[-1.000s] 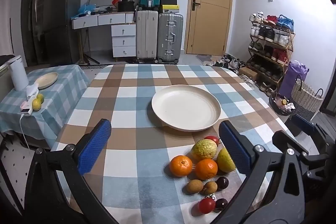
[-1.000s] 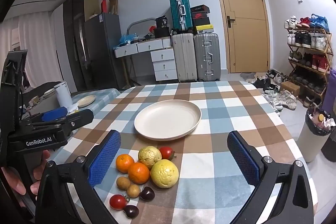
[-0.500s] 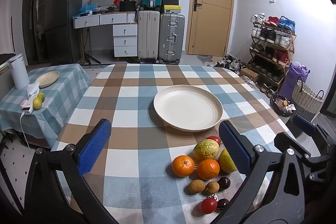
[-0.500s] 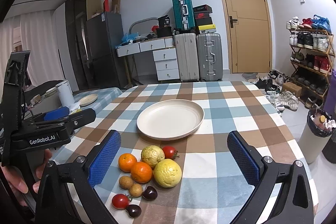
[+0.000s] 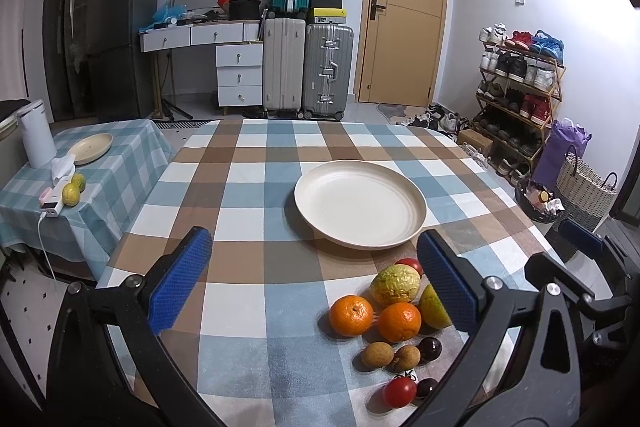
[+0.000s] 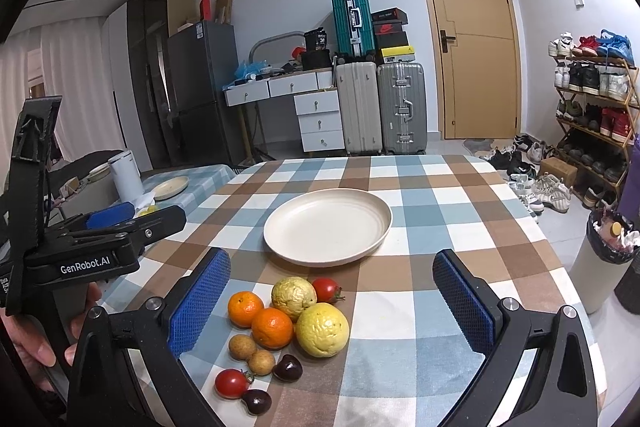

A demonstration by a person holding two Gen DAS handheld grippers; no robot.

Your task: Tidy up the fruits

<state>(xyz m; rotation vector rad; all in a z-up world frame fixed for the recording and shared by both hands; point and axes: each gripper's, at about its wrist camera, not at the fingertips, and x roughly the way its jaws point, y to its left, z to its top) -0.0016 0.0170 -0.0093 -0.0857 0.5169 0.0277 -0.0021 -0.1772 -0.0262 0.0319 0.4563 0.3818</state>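
— Fruit untouched? Anything changed this last second?
— Barely; both views have crept slightly nearer. The left gripper (image 5: 314, 281) and right gripper (image 6: 332, 301) hover, jaws apart, empty. The fruit pile (image 6: 286, 323) sits bunched on the checked-cloth surface (image 5: 240, 187), just before the bare round cream plate (image 6: 326, 231).

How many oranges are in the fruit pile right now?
2. One orange sits at the pile's left edge; the other orange touches it, just right and nearer, beside the big yellow fruit. None appears hidden.
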